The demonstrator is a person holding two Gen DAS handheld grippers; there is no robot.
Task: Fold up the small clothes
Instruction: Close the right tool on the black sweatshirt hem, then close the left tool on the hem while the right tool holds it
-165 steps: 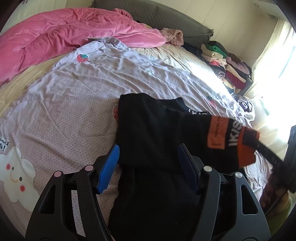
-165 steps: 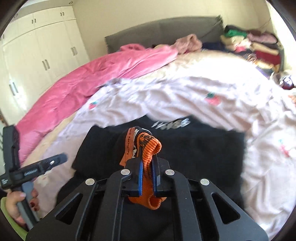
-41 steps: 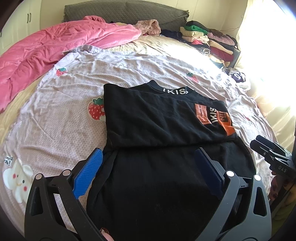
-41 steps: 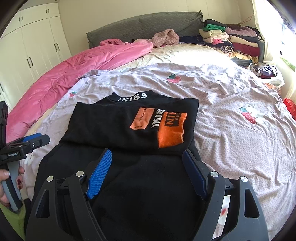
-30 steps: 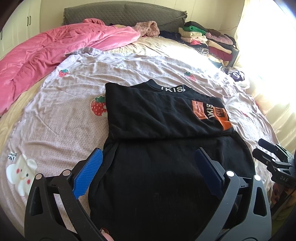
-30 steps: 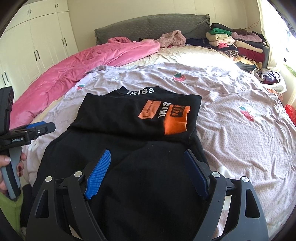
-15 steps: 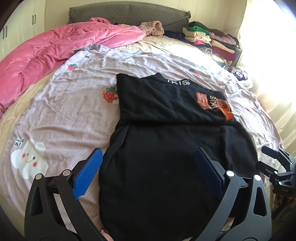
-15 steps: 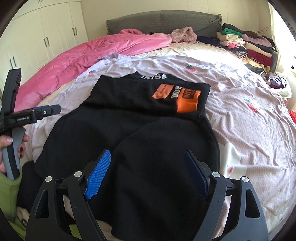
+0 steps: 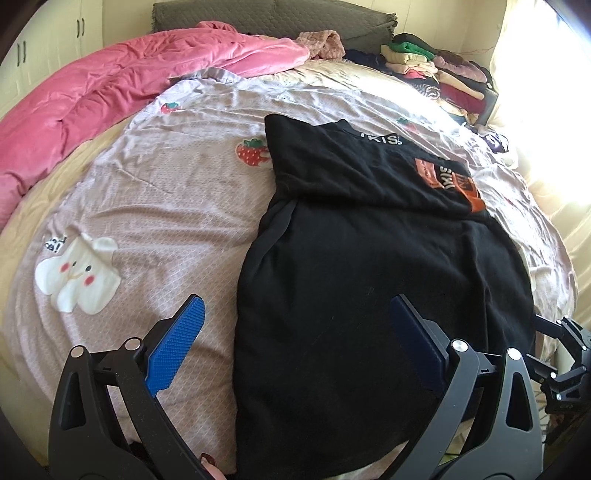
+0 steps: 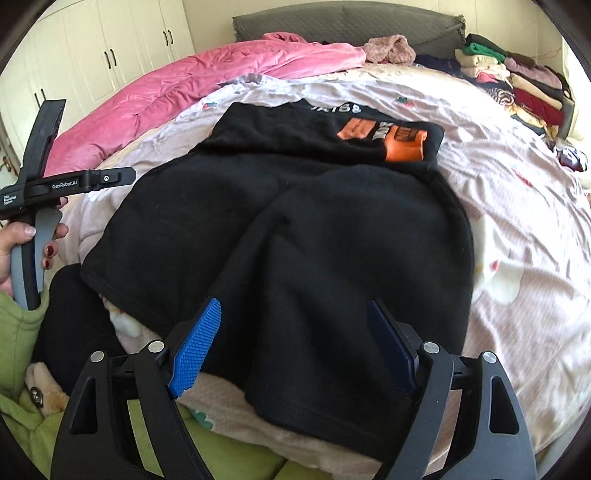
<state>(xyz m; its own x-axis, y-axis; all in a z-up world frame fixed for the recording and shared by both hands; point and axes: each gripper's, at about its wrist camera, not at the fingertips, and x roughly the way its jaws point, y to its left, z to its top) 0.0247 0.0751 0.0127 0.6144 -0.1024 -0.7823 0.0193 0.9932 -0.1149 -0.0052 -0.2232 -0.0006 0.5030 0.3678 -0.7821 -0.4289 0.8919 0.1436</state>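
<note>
Black sweatshirt (image 9: 369,266): the garment lies flat on the lilac bedsheet (image 9: 166,206), its long axis running away from me toward the grey headboard (image 10: 332,22), collar end farthest and hem end nearest, draped over the near edge of the bed. Its upper part carries both sleeves folded across, the orange printed cuff (image 10: 402,146) on top at the right shoulder side. I hold the left gripper (image 9: 295,343) above the hem region, jaws spread wide and gripping nothing; its left finger sits over bare sheet just off the sweatshirt's left edge, its right finger over black cloth. I hold the right gripper (image 10: 291,343) likewise wide open and empty, both fingers over the hem end, close above the stitched bottom edge (image 10: 295,417). I judge the coming move to be a lengthwise fold, hem carried toward the collar, so each tool must take the hem corner on its own side; the right one looks nearer its corner. Relative to the sweatshirt: a strawberry print (image 9: 253,152) touches its left shoulder, a white cartoon print (image 9: 77,275) lies well to its left, a pink duvet (image 9: 110,92) beyond that, a stack of folded clothes (image 10: 517,81) far right of the collar, white wardrobes (image 10: 110,55) far left.
</note>
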